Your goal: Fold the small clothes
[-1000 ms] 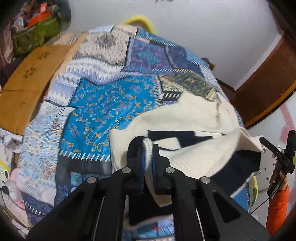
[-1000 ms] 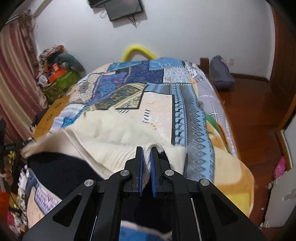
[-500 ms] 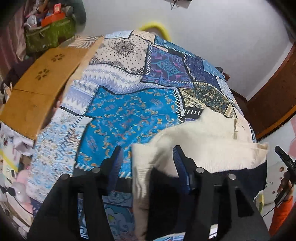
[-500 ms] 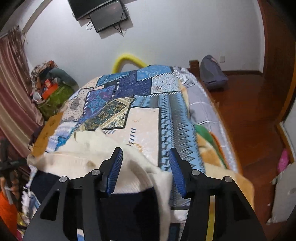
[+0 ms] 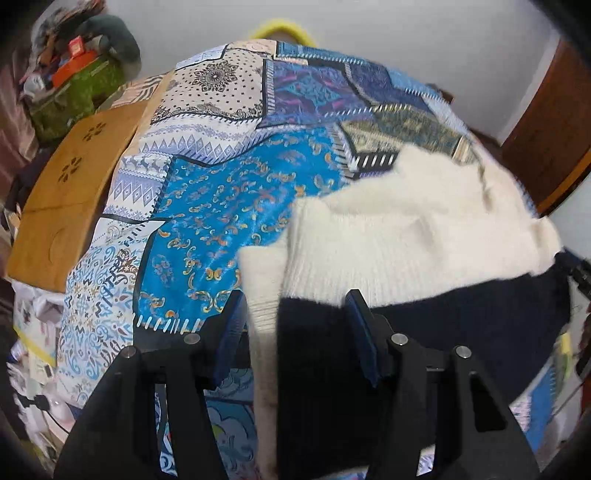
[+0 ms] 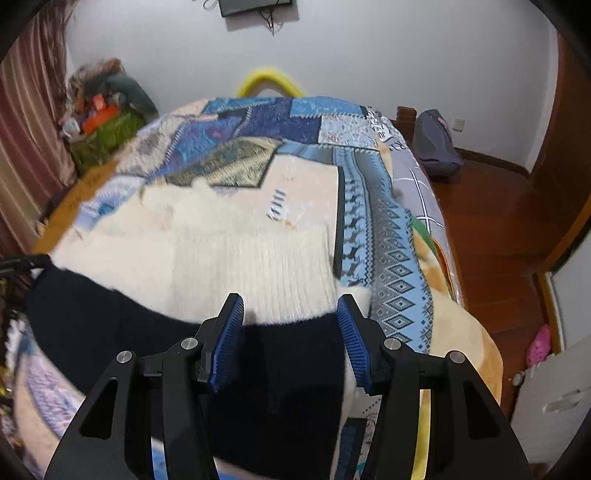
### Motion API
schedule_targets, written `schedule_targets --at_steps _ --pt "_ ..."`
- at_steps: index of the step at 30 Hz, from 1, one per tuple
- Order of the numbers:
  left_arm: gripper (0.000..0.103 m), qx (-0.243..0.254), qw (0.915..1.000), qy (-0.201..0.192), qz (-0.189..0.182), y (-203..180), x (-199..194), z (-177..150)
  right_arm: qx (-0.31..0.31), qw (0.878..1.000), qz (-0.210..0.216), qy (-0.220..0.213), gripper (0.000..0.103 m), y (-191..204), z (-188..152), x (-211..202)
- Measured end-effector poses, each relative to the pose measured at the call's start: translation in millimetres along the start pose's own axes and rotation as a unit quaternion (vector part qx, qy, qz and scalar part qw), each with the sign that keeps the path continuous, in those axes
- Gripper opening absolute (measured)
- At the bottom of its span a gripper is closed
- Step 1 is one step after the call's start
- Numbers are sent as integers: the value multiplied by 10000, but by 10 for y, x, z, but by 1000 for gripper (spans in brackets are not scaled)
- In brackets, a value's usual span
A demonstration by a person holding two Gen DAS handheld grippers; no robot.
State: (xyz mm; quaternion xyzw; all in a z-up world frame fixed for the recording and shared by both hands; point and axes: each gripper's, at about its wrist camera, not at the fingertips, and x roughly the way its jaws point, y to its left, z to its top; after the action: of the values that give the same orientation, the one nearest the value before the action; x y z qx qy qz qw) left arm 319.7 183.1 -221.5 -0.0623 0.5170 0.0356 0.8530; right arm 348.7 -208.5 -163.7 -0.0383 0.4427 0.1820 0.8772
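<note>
Ribbed cream-and-navy knit sweater [image 5: 406, 236] on patchwork quilt [image 5: 236, 206]

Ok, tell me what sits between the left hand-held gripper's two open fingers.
In the left wrist view, the left hand-held gripper straddles the sweater: its cream edge and navy band lie between the open fingers, on the patchwork bedspread.

- My bed's patchwork quilt [image 5: 236, 206] in blues and creams fills the middle of both views.
- A wooden board [image 5: 70, 192] with flower cutouts lies along the bed's left edge in my left view.
- A green box [image 5: 74, 92] heaped with clutter sits upper left.
- A yellow curved thing [image 6: 269, 82] peeks over the bed's far end.
- A screen [image 6: 255, 5] hangs on the wall, top centre.
- A grey bag [image 6: 436, 142] rests on the wooden floor [image 6: 495, 221] at right.
</note>
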Motion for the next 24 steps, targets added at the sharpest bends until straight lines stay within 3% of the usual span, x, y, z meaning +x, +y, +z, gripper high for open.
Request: schedule_targets --at_steps 4,8,12,16,24 --pt "55 5 9994 -16 349 60 154 -56 -138 9991 -380 96 28 -5 -54 137" --pt "55 -105 9991 -79 414 209 125 -101 -209 9987 -458 127 28 -38 -47 81" --pt "55 35 9981 -267 551 207 -77 -130 -357 9977 -568 -128 30 74 -19 -150" --pt "55 233 9969 -604 449 61 -363 -137 -369 9985 -176 -355 45 300 35 -324" --pt "59 805 9929 -856 -163 -522 -626 -147 -800 9919 945 -268 51 1094 60 -291"
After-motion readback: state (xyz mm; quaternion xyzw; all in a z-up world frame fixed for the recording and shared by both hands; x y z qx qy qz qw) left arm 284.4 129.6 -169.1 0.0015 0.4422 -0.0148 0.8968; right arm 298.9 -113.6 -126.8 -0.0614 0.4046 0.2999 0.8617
